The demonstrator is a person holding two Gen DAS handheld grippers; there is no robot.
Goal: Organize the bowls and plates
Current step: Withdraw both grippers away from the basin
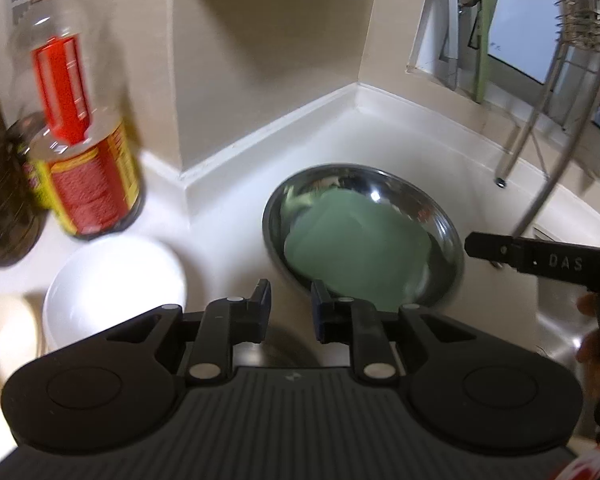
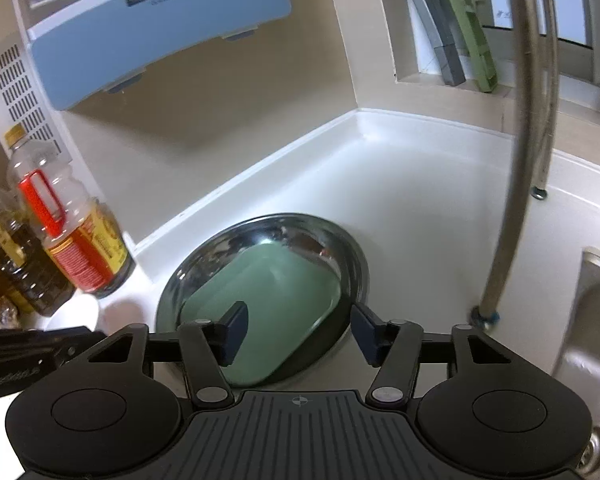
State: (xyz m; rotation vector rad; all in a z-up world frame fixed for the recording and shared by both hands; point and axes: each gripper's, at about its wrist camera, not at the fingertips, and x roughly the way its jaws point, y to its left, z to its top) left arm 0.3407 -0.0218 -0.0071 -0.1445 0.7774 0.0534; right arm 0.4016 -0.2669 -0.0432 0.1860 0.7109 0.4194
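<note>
With the pale green rounded-rectangular plate [image 2: 260, 312] lying inside the round stainless-steel basin [image 2: 356, 256] on the white worktop [image 2: 420, 200], hold the left gripper [image 1: 291, 306], jaws narrowly apart and empty, and the right gripper [image 2: 296, 334], jaws half open and empty, clear of the basin rim before approaching the round white ceramic bowl [image 1: 112, 284] just beside the basin

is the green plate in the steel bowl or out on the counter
In. The green plate lies inside the steel bowl, whose shiny rim rings it on the white counter; neither gripper holds it.
</note>
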